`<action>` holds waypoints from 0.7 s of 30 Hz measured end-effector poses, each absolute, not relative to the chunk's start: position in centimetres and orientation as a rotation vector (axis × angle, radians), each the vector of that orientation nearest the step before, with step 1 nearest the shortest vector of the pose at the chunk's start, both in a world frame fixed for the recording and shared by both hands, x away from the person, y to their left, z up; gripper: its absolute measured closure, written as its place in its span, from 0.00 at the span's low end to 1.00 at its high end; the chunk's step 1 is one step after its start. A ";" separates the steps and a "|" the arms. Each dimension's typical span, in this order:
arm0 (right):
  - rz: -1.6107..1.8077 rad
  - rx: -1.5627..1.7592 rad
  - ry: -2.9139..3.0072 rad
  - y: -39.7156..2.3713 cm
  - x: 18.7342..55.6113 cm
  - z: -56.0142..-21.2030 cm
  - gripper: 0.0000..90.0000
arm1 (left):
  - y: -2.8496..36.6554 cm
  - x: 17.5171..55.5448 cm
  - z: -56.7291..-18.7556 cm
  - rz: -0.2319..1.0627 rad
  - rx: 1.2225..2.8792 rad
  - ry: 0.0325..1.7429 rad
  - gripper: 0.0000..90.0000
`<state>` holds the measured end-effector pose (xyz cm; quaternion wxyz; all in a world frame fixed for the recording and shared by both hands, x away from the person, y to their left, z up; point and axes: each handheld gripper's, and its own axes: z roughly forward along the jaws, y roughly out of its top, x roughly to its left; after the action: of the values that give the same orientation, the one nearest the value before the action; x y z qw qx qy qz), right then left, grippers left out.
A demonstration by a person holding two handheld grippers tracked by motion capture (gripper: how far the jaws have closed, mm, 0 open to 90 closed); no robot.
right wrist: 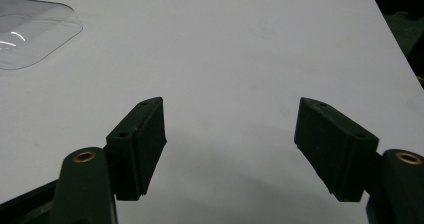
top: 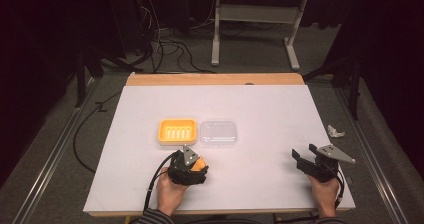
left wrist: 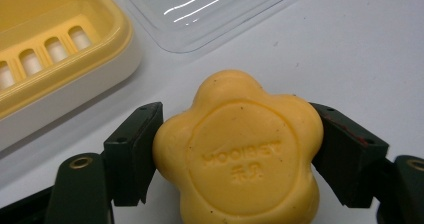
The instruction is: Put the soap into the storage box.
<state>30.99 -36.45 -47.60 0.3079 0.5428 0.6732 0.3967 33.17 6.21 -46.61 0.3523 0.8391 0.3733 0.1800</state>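
Note:
A yellow flower-shaped soap bar with embossed lettering sits between the jaws of my left gripper, which is shut on it. From above, the soap shows as an orange-yellow spot under the left gripper, just in front of the yellow soap dish. That slotted dish holds nothing. A clear plastic lid lies right of the dish, top side down; its edge also appears as the lid and the lid. My right gripper stands open over bare table, near the front right as the right gripper.
The white tabletop has a wooden strip along its far edge. A crumpled scrap of paper lies on the floor beyond the right edge. Cables and a white table frame stand on the floor behind.

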 end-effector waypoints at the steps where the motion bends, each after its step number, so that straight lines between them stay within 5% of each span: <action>1: 1.049 1.436 1.780 -36.5 31.0 -47.6 0.32 | 6.3 33.1 -46.5 0.467 2.171 0.963 0.29; 21: 1.048 1.435 1.780 -36.4 31.0 -47.6 0.32 | 8.3 33.0 -44.5 0.488 2.121 0.981 0.30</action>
<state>30.99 -36.44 -47.60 0.3082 0.5429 0.6732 0.3963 33.05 8.32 -44.47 0.3682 0.8261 0.3818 0.1902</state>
